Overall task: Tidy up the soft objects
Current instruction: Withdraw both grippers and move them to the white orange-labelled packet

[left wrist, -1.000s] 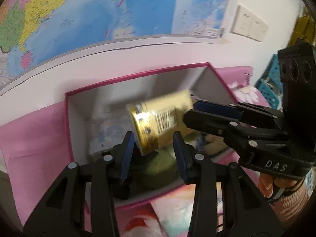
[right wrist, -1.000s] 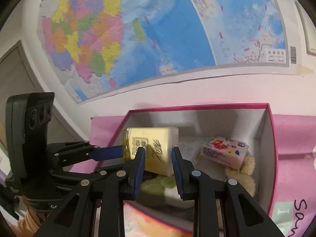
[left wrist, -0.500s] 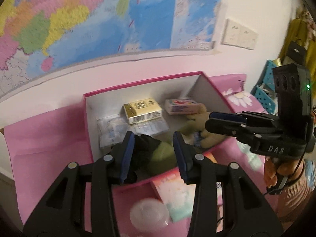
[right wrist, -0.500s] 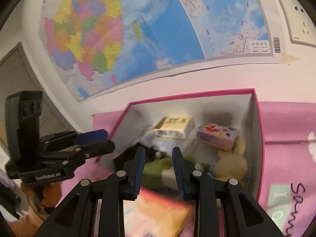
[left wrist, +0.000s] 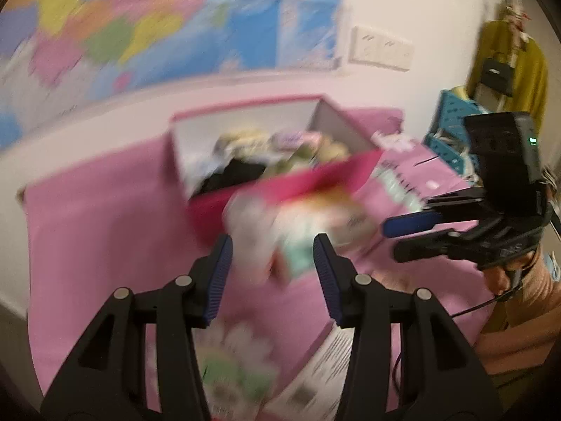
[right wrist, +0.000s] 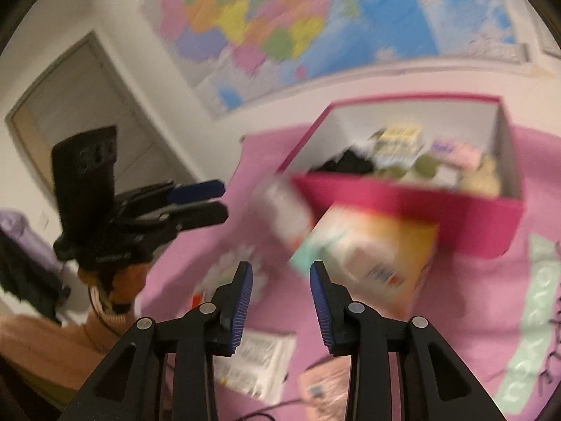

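Both grippers pulled back from box (left wrist: 280, 189) since earlier; gold pack now inside among soft toys. Left gripper (left wrist: 271, 273) opening, empty. Right gripper (right wrist: 281, 293) opening, empty. Ahead of both: blurred orange-teal pack (right wrist: 368, 252), long axis unclear, touching box front.

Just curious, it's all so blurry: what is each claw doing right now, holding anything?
Left claw: empty, jaws opening.
Right claw: empty, jaws opening.

Frames blurred – no text legible, no labels
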Motion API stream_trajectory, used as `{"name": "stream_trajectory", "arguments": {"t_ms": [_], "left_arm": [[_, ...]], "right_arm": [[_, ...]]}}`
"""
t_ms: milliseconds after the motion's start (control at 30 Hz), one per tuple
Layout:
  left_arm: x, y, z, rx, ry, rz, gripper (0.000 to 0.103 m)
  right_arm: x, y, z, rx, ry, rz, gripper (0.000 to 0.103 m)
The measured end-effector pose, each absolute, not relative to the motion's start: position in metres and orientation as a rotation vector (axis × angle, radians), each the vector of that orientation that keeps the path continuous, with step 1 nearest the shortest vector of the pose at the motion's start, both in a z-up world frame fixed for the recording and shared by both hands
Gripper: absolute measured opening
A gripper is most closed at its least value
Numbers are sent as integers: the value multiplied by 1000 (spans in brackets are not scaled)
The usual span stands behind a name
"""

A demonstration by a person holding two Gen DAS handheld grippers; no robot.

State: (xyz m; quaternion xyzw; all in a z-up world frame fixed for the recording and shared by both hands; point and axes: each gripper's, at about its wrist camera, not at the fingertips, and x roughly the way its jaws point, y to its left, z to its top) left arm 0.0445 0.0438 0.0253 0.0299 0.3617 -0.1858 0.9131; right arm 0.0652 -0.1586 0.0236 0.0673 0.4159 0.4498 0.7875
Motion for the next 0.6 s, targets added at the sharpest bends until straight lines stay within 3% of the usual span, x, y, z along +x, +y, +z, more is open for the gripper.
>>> {"name": "stream_trajectory", "arguments": {"t_ms": [300,600], "left_arm": [[4,122,-48,-145,941,-198,50],[-31,150,-76,-276,993,-201,56]], "right_arm": [[54,-85,-11,39,1023,1117,42],[59,-31,-40,-13,1076,1131,42]]}}
